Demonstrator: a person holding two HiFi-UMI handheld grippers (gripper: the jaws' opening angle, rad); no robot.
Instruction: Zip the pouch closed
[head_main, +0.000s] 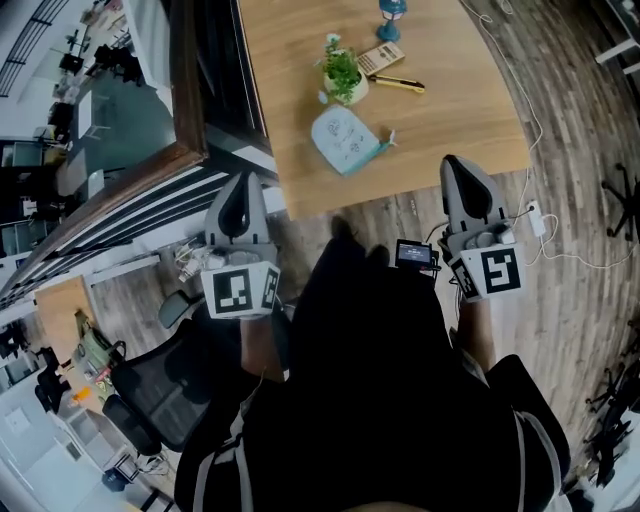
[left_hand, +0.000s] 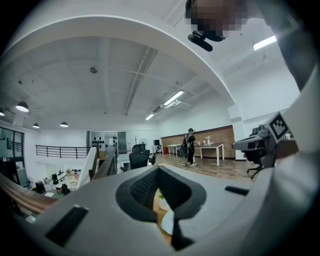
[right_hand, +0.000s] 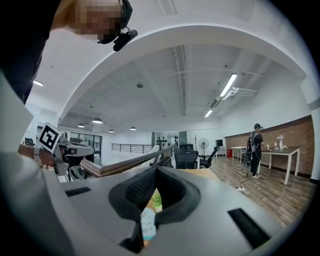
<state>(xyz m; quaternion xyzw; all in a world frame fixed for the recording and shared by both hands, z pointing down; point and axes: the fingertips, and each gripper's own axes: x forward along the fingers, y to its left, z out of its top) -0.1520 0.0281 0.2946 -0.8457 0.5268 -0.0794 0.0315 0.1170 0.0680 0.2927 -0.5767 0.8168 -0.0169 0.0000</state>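
Not started — pouch (head_main: 345, 140) lies on bench (head_main: 290, 80) just beside plant (head_main: 343, 73), well apart from both claws; zip too small to tell if open or part-run. Left claw (head_main: 243, 183) and right claw (head_main: 456, 164) held short of bench edge, jaws together, nothing gripped. Whole job left — reach in, pin pouch, run zip.
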